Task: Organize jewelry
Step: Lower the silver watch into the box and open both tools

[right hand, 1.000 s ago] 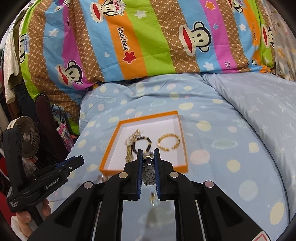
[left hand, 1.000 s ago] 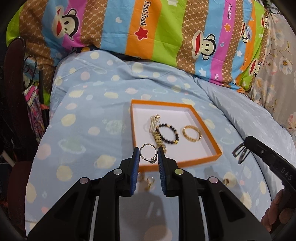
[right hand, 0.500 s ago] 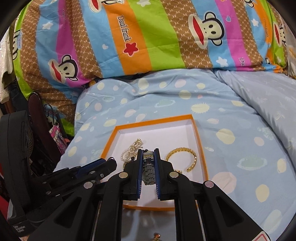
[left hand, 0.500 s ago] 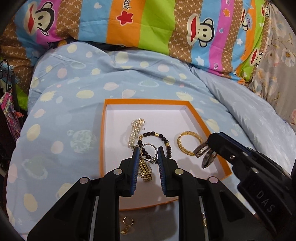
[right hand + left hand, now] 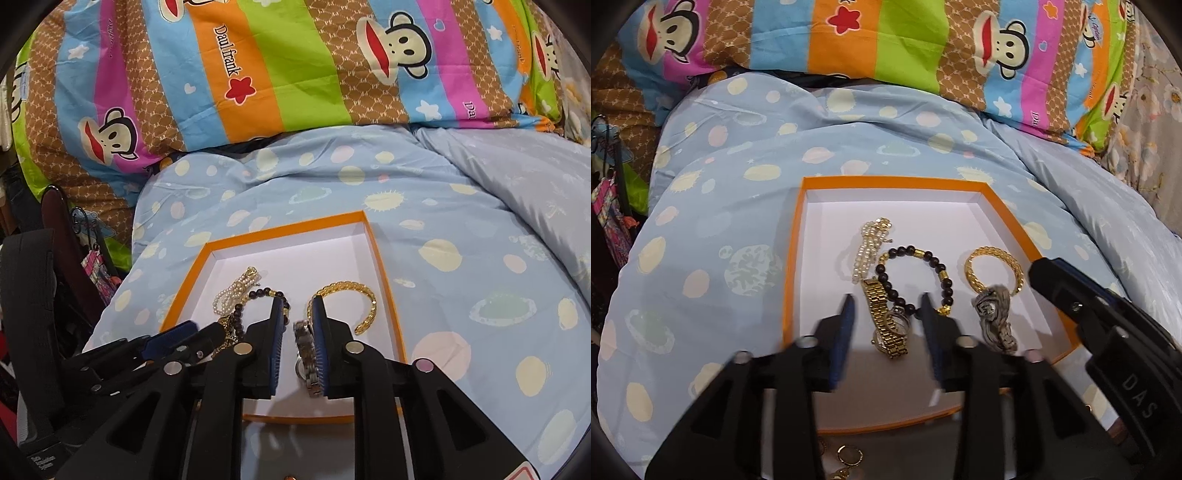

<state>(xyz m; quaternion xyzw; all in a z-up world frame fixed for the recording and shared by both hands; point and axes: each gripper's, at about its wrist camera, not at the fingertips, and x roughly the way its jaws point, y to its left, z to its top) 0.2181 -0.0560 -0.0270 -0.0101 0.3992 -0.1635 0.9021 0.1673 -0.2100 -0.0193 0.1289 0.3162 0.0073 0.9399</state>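
From the left wrist, a light blue spotted duvet (image 5: 746, 206) covers the bed, with a striped monkey-print pillow (image 5: 849, 40) behind. The orange box (image 5: 792, 258) lies on it. The left gripper (image 5: 886, 314) is wide open over the silver ring (image 5: 899, 323), which rests on the gold watch (image 5: 882, 317).

From the right wrist, the right gripper (image 5: 297, 321) has parted fingers; the silver watch (image 5: 306, 354) touches only one pad, above the box floor.

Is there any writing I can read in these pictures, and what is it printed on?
"Daul frank": on the striped monkey pillow, beside a red star.
"DAS": on the black body of the right tongs, seen from the left camera.
Other pillow lettering, at its right edge, is cut off and unreadable.
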